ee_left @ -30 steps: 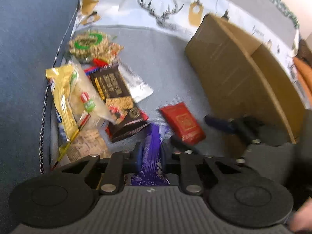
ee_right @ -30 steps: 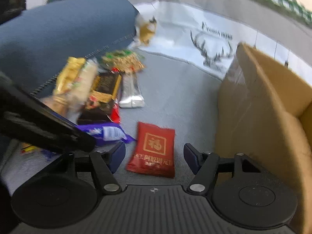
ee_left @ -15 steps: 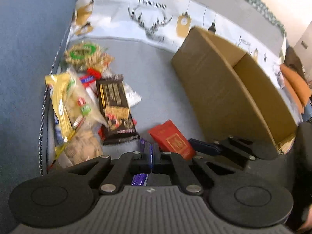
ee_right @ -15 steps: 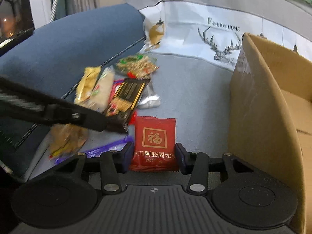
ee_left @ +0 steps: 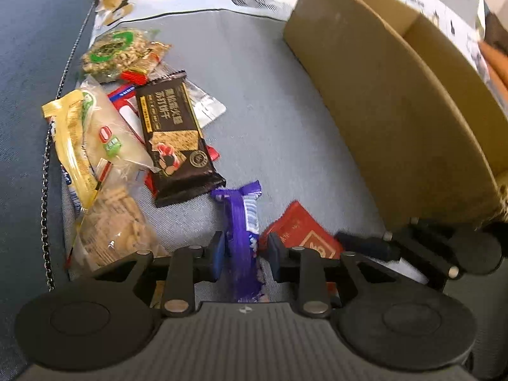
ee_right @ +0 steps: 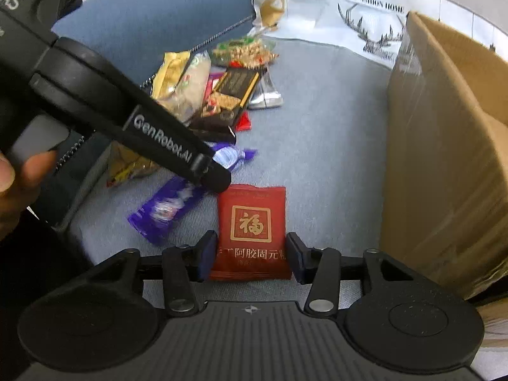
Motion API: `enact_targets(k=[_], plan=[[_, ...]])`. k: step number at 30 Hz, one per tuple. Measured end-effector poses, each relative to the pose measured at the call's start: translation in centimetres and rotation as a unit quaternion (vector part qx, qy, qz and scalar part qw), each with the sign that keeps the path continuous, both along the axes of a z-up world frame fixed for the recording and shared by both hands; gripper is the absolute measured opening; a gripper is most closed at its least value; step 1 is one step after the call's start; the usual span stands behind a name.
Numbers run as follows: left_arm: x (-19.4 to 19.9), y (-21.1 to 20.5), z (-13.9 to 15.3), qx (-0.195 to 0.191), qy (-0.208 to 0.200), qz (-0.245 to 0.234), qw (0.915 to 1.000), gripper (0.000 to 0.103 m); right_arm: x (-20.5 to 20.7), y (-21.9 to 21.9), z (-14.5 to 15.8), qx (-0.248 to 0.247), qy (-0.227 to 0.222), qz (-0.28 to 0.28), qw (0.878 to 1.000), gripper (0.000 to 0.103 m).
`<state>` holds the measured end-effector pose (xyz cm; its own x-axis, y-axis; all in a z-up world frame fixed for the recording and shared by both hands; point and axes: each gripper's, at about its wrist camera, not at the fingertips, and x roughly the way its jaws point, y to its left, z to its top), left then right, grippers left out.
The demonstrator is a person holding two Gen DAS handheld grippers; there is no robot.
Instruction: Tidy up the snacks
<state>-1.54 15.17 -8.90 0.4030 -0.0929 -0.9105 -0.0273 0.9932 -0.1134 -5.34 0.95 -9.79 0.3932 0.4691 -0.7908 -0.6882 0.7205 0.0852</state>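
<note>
Pick-up step: the left gripper (ee_left: 243, 252), fingers spread, straddles the purple wrapper (ee_left: 242, 219) on the grey cushion (ee_left: 270, 120), and the right gripper (ee_right: 250, 255), also spread, brackets the red packet (ee_right: 251, 222); next, each must close, then carry to the cardboard box (ee_left: 397, 101).

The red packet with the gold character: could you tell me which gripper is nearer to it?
Right. The right gripper straddles the red packet, one finger at each side. The left gripper sits beside it, around the purple wrapper.

purple wrapper (ee_left: 243, 241) motion-blurred, cardboard box (ee_right: 451, 158) cut off at edge
</note>
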Motion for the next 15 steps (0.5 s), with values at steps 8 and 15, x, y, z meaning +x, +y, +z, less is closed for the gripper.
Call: enact_targets(k=[8,15], plan=[[-0.01,-0.20,-0.45,0.004,0.009,-0.001,0.9999,0.032,1.11,-0.20,-0.27,0.023,0.004,-0.012,1.000,0.061],[0.12,-0.42,-0.44,0.016,0.008,0.006,0.9998,0.017,0.79,-0.38,0.04,0.024,-0.001,-0.004,1.000,0.047]])
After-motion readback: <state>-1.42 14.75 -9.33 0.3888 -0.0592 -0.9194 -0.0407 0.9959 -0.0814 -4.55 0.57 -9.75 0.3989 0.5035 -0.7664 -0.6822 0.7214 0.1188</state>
